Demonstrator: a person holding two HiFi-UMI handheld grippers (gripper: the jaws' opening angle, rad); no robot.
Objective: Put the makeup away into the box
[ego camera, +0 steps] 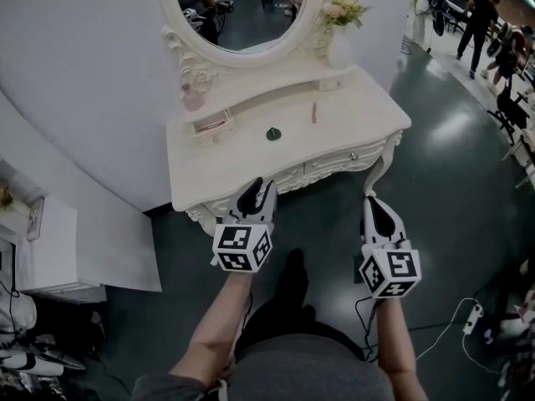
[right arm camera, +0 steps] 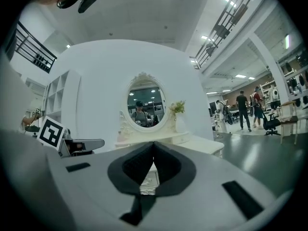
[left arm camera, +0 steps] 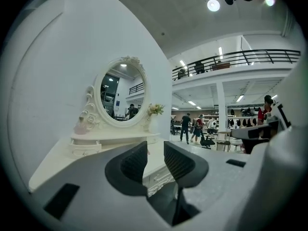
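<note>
On the white vanity table [ego camera: 242, 161] lie a slim pink makeup stick [ego camera: 314, 112] and a small dark round item [ego camera: 273, 134]. An open pale box [ego camera: 211, 124] sits at the table's left, below a pink bottle [ego camera: 193, 98]. My left gripper [ego camera: 257, 192] hovers at the table's front edge; in the left gripper view it [left arm camera: 155, 150] stands open with nothing between its fingers. My right gripper [ego camera: 375, 211] hangs over the floor by the table's right leg. Its fingertips meet in the right gripper view [right arm camera: 153, 146], so it is shut and empty.
An oval mirror [ego camera: 238, 7] and a vase of flowers [ego camera: 343, 11] stand at the table's back. A white cabinet [ego camera: 50, 249] is at the left. A cable and power strip [ego camera: 475, 316] lie on the dark floor. People [ego camera: 481, 19] walk at the far right.
</note>
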